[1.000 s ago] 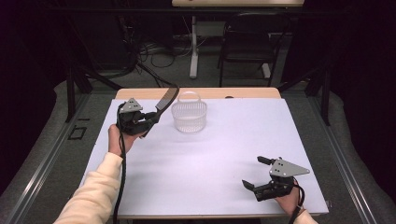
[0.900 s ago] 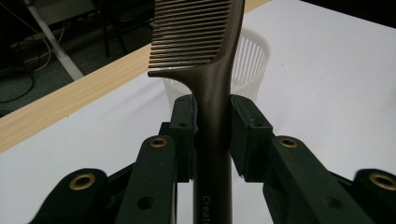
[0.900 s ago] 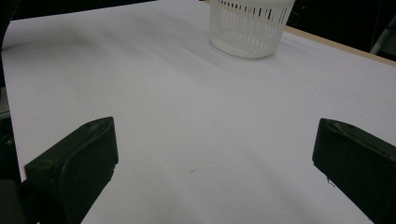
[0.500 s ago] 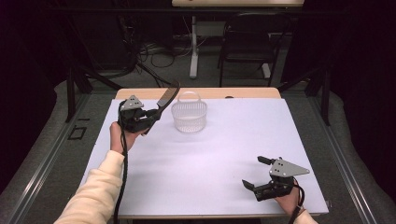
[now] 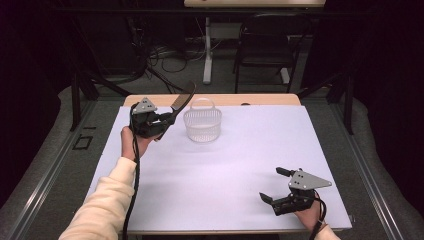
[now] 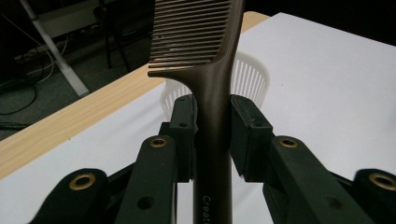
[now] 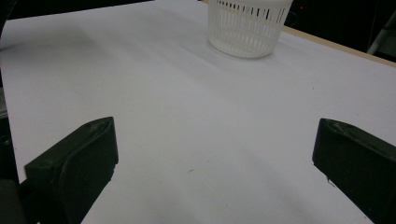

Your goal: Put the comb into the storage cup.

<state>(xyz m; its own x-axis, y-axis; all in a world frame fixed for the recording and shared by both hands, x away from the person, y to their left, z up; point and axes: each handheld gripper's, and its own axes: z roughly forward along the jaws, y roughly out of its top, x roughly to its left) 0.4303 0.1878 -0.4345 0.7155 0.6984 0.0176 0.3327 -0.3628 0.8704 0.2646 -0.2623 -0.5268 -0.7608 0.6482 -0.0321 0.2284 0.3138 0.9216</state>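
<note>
We've got the left gripper (image 5: 167, 119) clenched on the comb (image 6: 212, 84) handle, basket (image 5: 202, 125) at its 3 o'clock; teeth could snag the rim, tipping it. Right gripper (image 5: 276, 186) released.

Wore a cream long sleeve (image 5: 102, 207) on the left arm; carried black two-jaw grippers with brass-ringed screw holes, grey triangular plates, black trailing cables
</note>
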